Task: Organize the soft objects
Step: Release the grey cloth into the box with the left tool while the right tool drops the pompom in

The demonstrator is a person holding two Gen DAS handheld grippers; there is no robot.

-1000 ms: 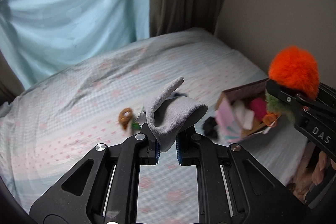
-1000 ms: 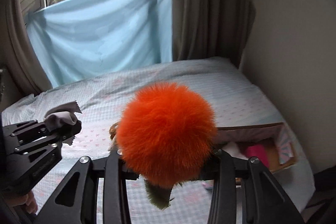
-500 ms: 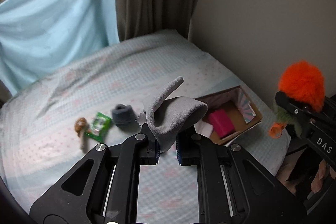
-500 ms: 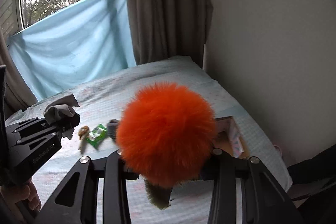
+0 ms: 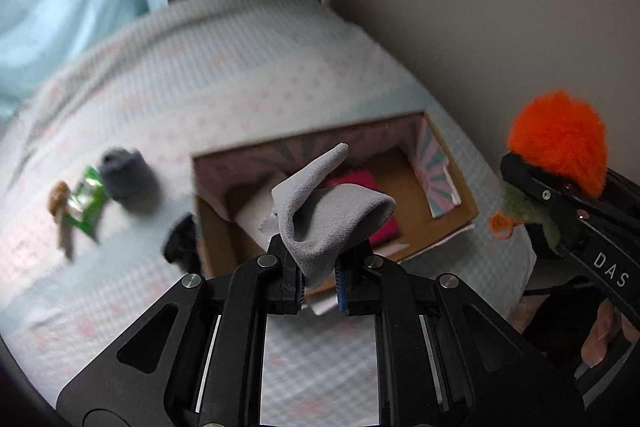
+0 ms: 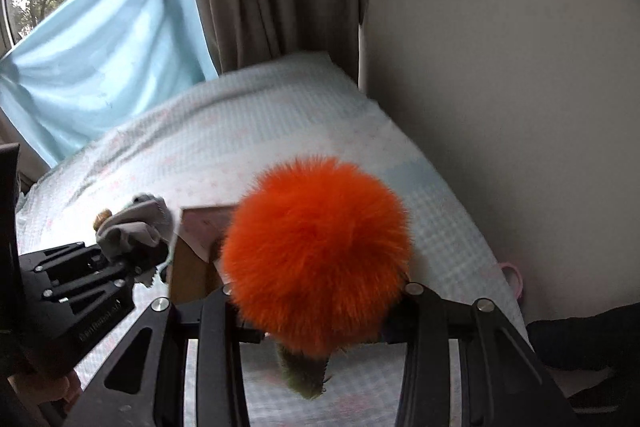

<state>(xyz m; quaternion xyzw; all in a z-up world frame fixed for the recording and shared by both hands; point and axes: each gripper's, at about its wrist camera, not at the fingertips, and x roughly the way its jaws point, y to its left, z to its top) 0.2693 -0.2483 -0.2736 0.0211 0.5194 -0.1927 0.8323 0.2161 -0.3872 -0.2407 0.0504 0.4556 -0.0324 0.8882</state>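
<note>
- Over the last second we have swung both tools toward the bed's right edge, so the cardboard box (image 5: 452,223) now sits directly ahead of our left tool (image 5: 319,287), where before it lay off to the side.
- Our left tool is clamped on the grey cloth (image 5: 328,215), which stands up out of the jaws and hangs above the box opening; its shape has not altered.
- Our right tool (image 6: 320,323) grips the orange pompom (image 6: 316,259) at its base, a green tuft hanging below; it floats near the bed's right edge, by the box.
- Inside the box we see a pink item (image 5: 360,187) and something white.
- The grey roll (image 5: 124,175), green packet (image 5: 86,201) and a dark item (image 5: 182,239) lie on the bed (image 5: 240,67) left of the box, not yet collected.
- We judge both loads close to release, and the view is blurred by motion.
</note>
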